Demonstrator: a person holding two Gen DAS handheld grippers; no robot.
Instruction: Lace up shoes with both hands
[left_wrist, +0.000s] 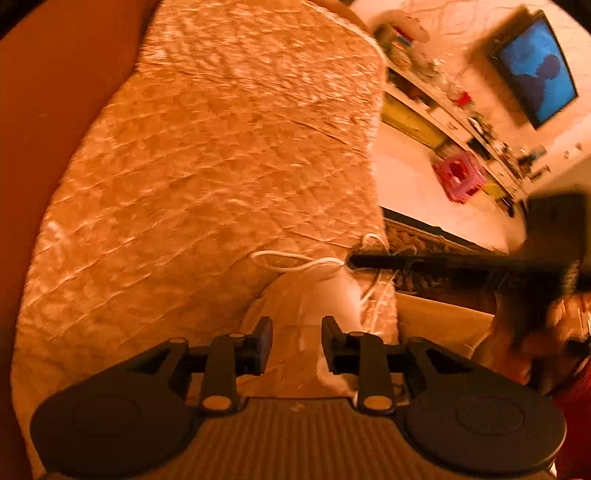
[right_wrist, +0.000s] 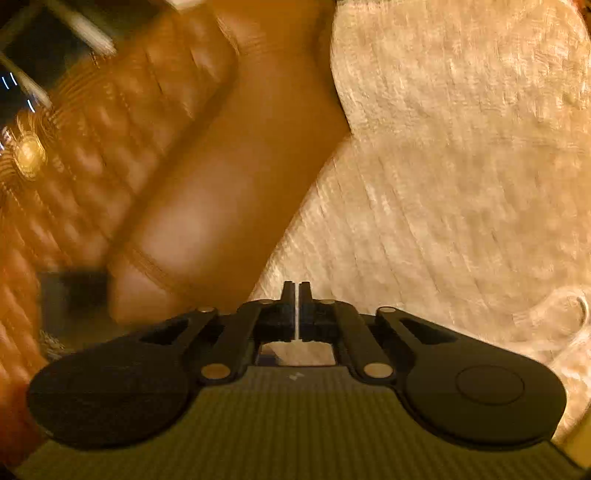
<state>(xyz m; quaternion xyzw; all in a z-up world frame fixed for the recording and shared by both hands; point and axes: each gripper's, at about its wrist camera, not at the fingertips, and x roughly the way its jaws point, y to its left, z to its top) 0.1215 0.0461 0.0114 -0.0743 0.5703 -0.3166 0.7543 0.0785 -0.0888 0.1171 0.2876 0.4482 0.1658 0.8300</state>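
Observation:
A white shoe (left_wrist: 306, 299) lies on the quilted cover just beyond my left gripper (left_wrist: 297, 332), which is open with nothing between its fingers. A white lace (left_wrist: 295, 260) loops out from the shoe to the left. My right gripper (left_wrist: 352, 262) reaches in from the right as a dark bar, its tip meeting the lace. In the right wrist view my right gripper (right_wrist: 296, 291) is shut, with a thin white line of lace (right_wrist: 296, 317) pinched between its fingers. A blurred lace loop (right_wrist: 569, 314) lies at the right edge there.
A quilted golden cover (left_wrist: 221, 166) spreads over a brown sofa (right_wrist: 207, 206). Right of it are pale floor, a pink stool (left_wrist: 460, 177), cluttered shelves (left_wrist: 443, 107) and a wall screen (left_wrist: 539, 70). A hand and red sleeve (left_wrist: 576, 406) blur at the right edge.

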